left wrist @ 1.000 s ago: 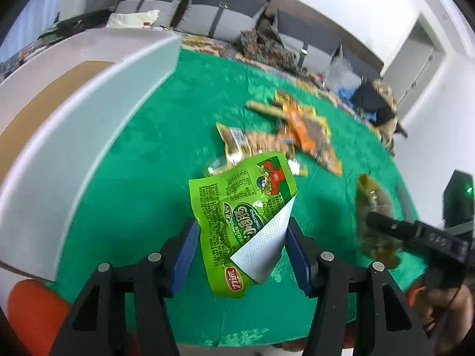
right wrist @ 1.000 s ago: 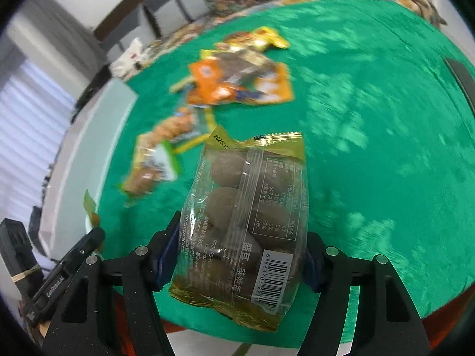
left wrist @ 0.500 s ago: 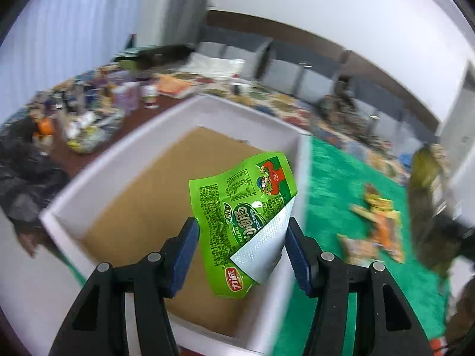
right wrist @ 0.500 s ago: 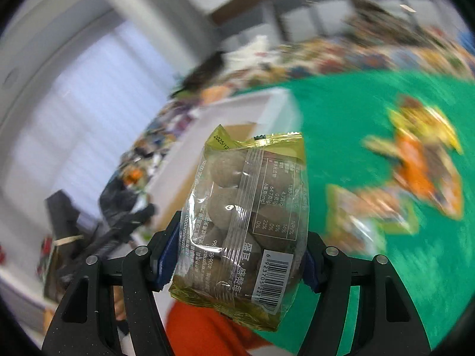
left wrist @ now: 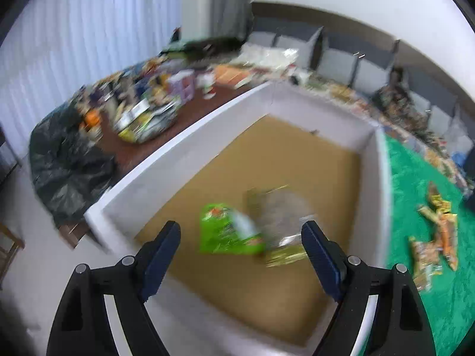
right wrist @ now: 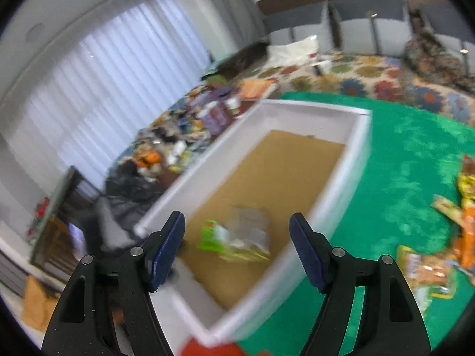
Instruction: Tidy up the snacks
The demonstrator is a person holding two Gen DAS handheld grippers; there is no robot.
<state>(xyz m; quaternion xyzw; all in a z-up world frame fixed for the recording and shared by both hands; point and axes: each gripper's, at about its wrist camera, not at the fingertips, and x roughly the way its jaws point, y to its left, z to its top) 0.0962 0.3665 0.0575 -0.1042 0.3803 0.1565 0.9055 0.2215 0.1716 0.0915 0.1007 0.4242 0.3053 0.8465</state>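
Observation:
A white box (left wrist: 190,136) with a brown cardboard floor stands at the left end of the green table. Inside it lie a green snack packet (left wrist: 222,231) and a clear packet of brown balls (left wrist: 282,222), side by side and blurred. My left gripper (left wrist: 240,252) is open and empty above the box. My right gripper (right wrist: 237,243) is open and empty above the same box (right wrist: 341,172), where the green packet (right wrist: 213,237) and the clear packet (right wrist: 252,231) also show. Several orange and yellow snack packets (left wrist: 439,231) lie on the green cloth (right wrist: 400,163) to the right.
A cluttered brown table (left wrist: 142,109) with bottles and packets stands behind the box. A black bag (left wrist: 68,163) lies left of it. Grey chairs (right wrist: 356,20) line the far wall. A patterned cloth (right wrist: 371,83) lies past the green table.
Both grippers have opened over the white box. The green packet and the clear packet of brown balls have dropped from them into the box.

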